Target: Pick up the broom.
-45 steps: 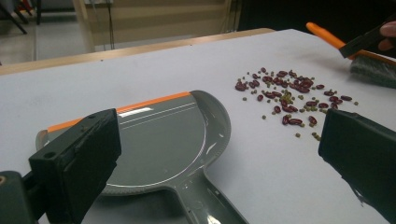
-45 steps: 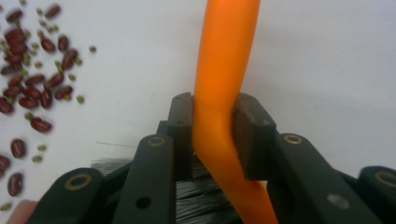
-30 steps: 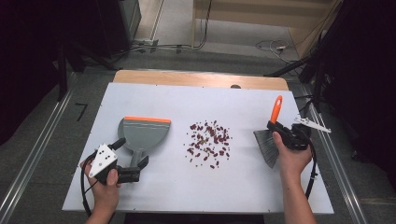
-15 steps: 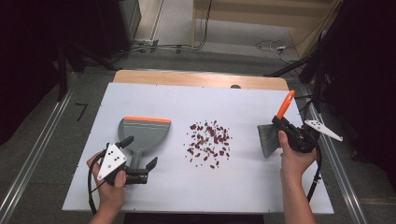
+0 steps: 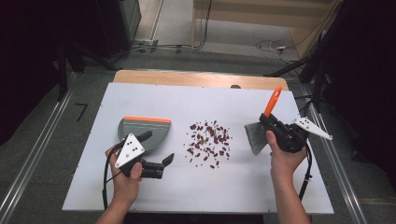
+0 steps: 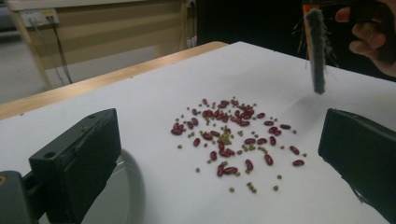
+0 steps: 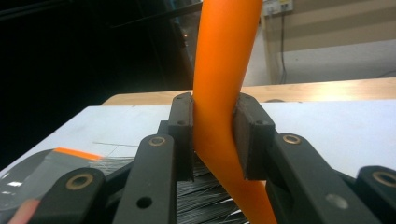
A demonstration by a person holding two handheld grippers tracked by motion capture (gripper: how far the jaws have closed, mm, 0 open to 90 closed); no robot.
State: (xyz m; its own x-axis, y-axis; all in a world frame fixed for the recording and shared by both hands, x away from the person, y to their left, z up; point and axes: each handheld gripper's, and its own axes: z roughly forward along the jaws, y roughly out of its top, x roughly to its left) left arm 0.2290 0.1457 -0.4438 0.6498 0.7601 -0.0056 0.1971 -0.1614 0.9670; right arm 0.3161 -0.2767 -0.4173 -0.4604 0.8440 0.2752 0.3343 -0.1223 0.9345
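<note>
Your right claw (image 5: 268, 122) clamps the brush (image 5: 262, 126) by its orange handle, bristles lifted just right of the scattered beans (image 5: 208, 143); your left claw (image 5: 158, 150) gapes wide, empty, beside the dustpan (image 5: 142, 128) on the counter (image 5: 233, 186).

Brush (image 5: 261, 126): bright orange handle, grey bristles; dustpan (image 5: 140, 128): grey body with an orange strip along its far edge. Beans (image 5: 208, 142): dark red-brown, mixed with small olive-green ones, scattered on the white desk (image 5: 210, 186) with its pale wood far edge. Both tongs, left (image 5: 156, 154) and right (image 5: 268, 122): black, each topped by a pale grey plate with dark dots.
</note>
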